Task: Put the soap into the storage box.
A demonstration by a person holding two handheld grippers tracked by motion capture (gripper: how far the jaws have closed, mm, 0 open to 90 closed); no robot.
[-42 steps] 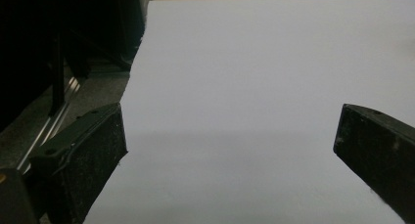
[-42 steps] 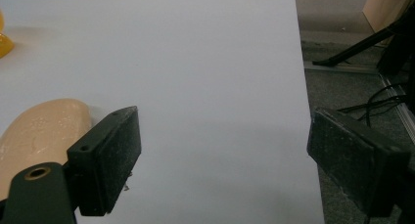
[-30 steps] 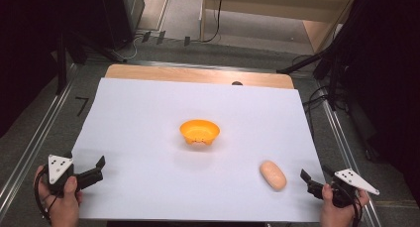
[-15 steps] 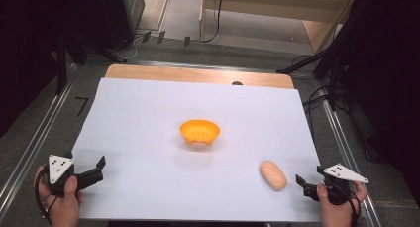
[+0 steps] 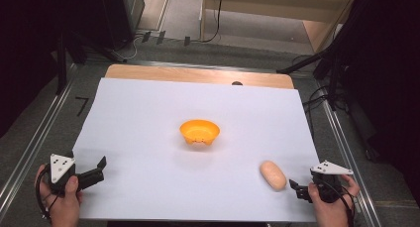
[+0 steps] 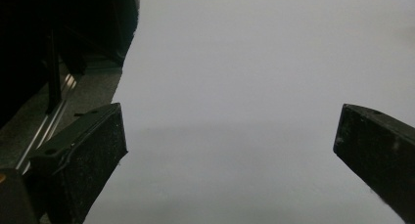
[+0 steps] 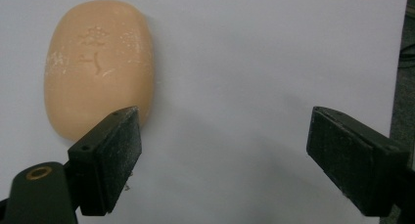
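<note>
White paper is covering the desk (image 5: 148,103), with dark floor and cables lying beyond its far edge. Right tongs (image 5: 297,189) are hovering at the near right corner with jaws spread wide and holding nothing; in the right gripper view, the tongs are pointing just to the right of the tan oval soap bar (image 7: 98,67), which is lying flat on the paper, beside one jaw and not between the two. Left tongs (image 5: 97,168) are waiting at the near left corner, likewise spread and empty, well apart from everything. An orange bowl (image 5: 199,131) is sitting near the middle of the desk, farther off. Judging from this offset, closing now would be catching only the bar's edge or nudging it sideways; smooth rounded soap is also likely to be squirting out of a pinch made off-centre.
</note>
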